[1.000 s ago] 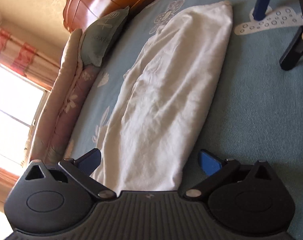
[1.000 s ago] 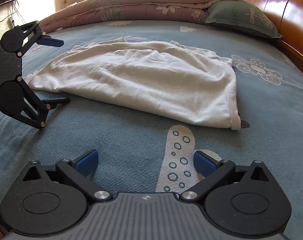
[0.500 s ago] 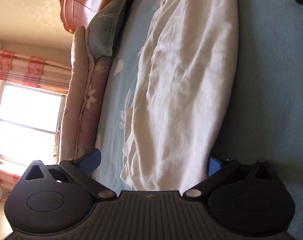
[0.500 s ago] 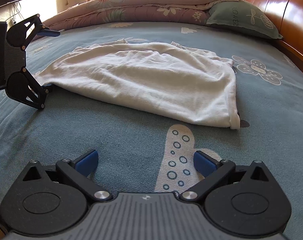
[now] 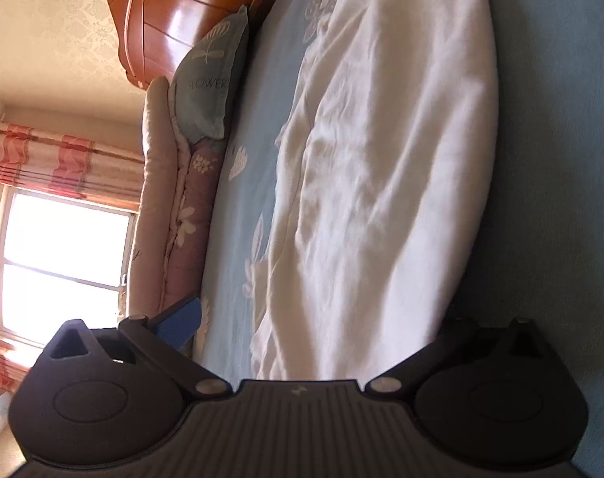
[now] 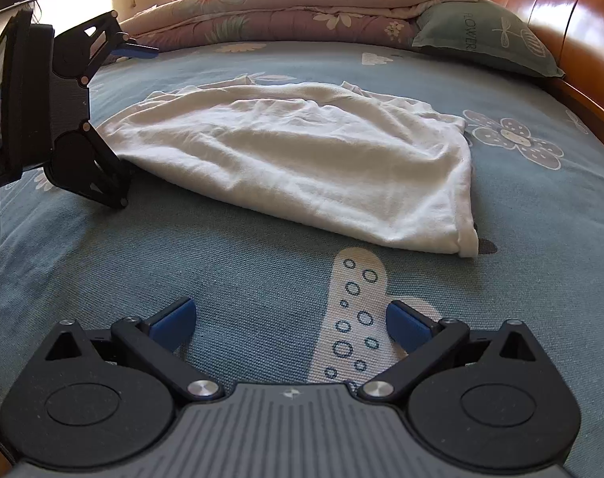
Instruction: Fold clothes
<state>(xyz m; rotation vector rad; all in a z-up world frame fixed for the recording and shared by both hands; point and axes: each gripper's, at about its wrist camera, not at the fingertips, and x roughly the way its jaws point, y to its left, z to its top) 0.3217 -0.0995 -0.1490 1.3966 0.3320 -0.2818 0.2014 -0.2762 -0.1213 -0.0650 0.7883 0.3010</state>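
A white garment lies folded lengthwise on the blue bedsheet. In the left wrist view the garment fills the middle and runs away from the camera. My left gripper is open and turned on its side at the garment's near end. One blue fingertip shows; the other is hidden by the cloth's edge. In the right wrist view the left gripper straddles the garment's left end, its lower finger at the hem. My right gripper is open above bare sheet, in front of the garment and holding nothing.
A rolled floral quilt lies along the far side of the bed, with a green pillow beside it. The wooden headboard bounds the right. A bright window and striped curtain stand beyond.
My left gripper has moved in to the garment's end, so the cloth now sits between its fingers and hides one fingertip. The right gripper has stayed put.
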